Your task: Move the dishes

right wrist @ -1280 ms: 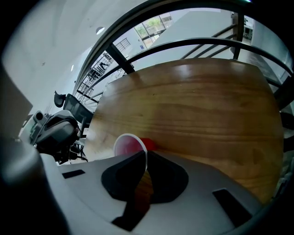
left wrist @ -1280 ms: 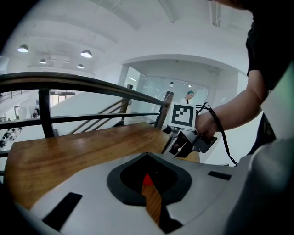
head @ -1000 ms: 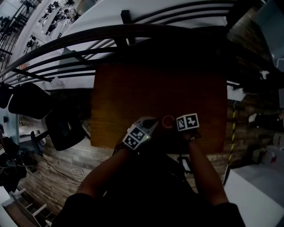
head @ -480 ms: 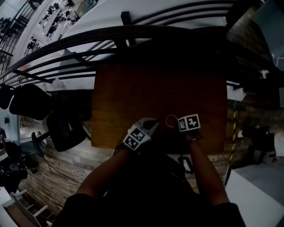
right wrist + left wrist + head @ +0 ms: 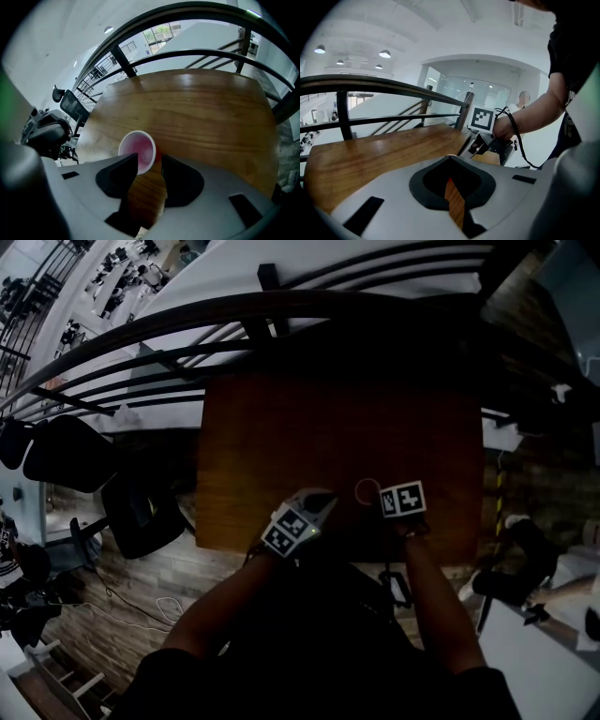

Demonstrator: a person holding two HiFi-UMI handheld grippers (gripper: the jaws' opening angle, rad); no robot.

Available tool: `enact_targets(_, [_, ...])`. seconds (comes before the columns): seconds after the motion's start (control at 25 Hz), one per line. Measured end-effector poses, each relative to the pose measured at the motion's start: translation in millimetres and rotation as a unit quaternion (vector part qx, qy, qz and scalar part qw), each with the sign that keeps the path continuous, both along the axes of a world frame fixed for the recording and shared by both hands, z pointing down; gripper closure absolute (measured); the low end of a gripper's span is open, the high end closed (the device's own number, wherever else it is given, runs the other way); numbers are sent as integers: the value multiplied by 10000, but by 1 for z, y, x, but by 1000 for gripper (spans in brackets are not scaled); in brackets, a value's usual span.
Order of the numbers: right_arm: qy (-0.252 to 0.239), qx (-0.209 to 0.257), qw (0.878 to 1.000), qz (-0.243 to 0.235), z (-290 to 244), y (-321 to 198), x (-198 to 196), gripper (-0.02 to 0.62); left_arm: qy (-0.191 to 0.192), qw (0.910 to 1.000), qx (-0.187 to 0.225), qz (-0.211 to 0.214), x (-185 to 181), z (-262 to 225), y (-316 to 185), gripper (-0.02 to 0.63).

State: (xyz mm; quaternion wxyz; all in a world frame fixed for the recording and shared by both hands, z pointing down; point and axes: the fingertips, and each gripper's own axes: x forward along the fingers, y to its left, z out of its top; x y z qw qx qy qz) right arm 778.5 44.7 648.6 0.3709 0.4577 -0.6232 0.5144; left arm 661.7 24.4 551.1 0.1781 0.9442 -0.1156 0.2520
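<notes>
The cup [image 5: 137, 149], pink inside and empty, stood upright near the desk's [image 5: 201, 112] near edge; the right gripper's [image 5: 149, 159] fingers had just been opening, apart around it; the left gripper's [image 5: 450, 158] fingers were together, holding nothing.

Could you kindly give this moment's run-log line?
right hand-held gripper: jaws just opened | cup: upright on table, at its tips, ungripped | left hand-held gripper: shut

The head view looks steeply down from high above the table [image 5: 281, 427]. The left gripper view sits low and close, looking across the table toward the railing [image 5: 370, 86]. The right gripper view looks down from close above the cup [image 5: 137, 149]. All three show the table.
</notes>
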Motion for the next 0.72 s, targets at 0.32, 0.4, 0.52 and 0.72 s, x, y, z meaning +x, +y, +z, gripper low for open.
enact_targets(0.32, [607,823,9946,-159,-51,-12,8,430,189,9993,-90,309,-2,-16,12,617])
enact_targets(0.4, [703,1135,9906,-280,-71,-13,3,431,285,9990,-244,236,-3,-21,15,617])
enact_targets(0.52, [685,1631,9832,-441,-93,-13,-8,431,410,9990,-187,66,-2,-32,13,617])
enact_targets(0.72, [359,2469,9669,-540,-139,-18,-39,447,518,9985,-26,-166,-13,-56,4,615])
